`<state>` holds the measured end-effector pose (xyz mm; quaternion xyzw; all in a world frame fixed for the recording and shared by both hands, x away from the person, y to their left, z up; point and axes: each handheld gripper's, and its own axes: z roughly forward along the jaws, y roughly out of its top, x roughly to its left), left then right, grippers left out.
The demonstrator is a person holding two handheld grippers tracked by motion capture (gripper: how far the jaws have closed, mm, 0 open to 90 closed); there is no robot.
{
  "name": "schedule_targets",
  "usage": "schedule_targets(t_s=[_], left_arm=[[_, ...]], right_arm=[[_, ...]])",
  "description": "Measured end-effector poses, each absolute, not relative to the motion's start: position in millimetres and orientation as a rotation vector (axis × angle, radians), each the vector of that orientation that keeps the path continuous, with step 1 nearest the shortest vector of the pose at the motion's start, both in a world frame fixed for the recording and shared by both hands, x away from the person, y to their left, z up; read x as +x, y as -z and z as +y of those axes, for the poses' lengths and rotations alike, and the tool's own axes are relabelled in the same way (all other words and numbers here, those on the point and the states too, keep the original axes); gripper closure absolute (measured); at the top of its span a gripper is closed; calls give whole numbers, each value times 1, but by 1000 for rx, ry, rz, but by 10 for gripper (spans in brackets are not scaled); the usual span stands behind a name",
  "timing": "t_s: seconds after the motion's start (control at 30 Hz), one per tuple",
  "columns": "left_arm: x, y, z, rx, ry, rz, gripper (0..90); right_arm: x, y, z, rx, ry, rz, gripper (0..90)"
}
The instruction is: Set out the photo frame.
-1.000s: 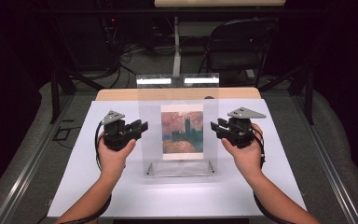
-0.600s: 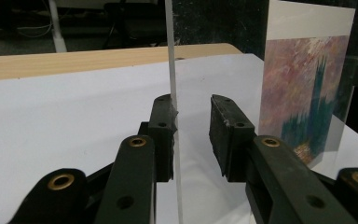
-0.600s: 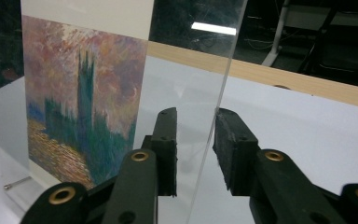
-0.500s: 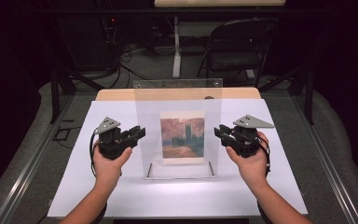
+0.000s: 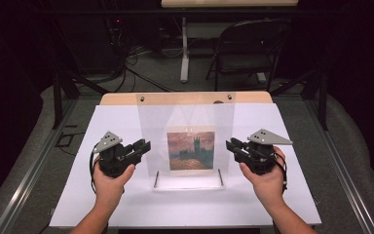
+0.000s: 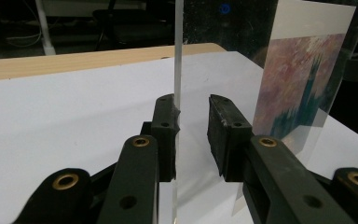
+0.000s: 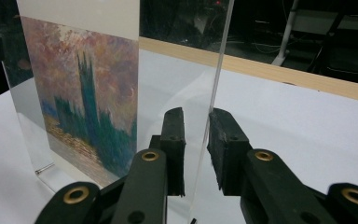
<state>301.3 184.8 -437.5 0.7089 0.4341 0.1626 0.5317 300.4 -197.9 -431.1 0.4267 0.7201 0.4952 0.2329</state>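
Observation:
A clear acrylic panel (image 5: 185, 117) stands upright on the white sheet, with a print of a tower at sunset (image 5: 191, 150) in it. My left gripper (image 5: 146, 146) is at its left edge, my right gripper (image 5: 230, 145) at its right edge. In the left gripper view the panel's edge (image 6: 177, 56) lies against the left pad (image 6: 165, 135), with a gap to the other pad; the left gripper (image 6: 193, 105) is open. In the right gripper view the edge (image 7: 221, 60) meets the right pad (image 7: 223, 149), with a gap to the left pad; the right gripper (image 7: 198, 116) is open. Both pairs of jaws have just been closing around the edges.
Two thin metal pins (image 5: 156, 179) stick out at the panel's foot. The white sheet (image 5: 297, 126) covers the table, with a wooden strip (image 5: 121, 99) at its far edge. A dark chair (image 5: 248, 48) and cables lie beyond the table.
Both hands have come toward the near edge of the table. The panel's top edge now sits lower in the high view.

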Motion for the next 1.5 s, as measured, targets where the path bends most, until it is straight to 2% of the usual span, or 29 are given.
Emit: schedule_targets(t_s=[0.8, 1.07, 1.33, 1.5], left_arm=[[287, 440, 187, 1696, -357, 1011, 683], [286, 443, 188, 1691, -347, 1023, 613], [280, 449, 196, 1671, -370, 1044, 509], [275, 456, 208, 1654, -412, 1075, 478]], right_arm=[[284, 435, -201, 1140, -1408, 1986, 720], [281, 437, -204, 1130, -1430, 1986, 647], [276, 444, -213, 1142, -1441, 1967, 537], [268, 450, -225, 1163, -1422, 1936, 506]])
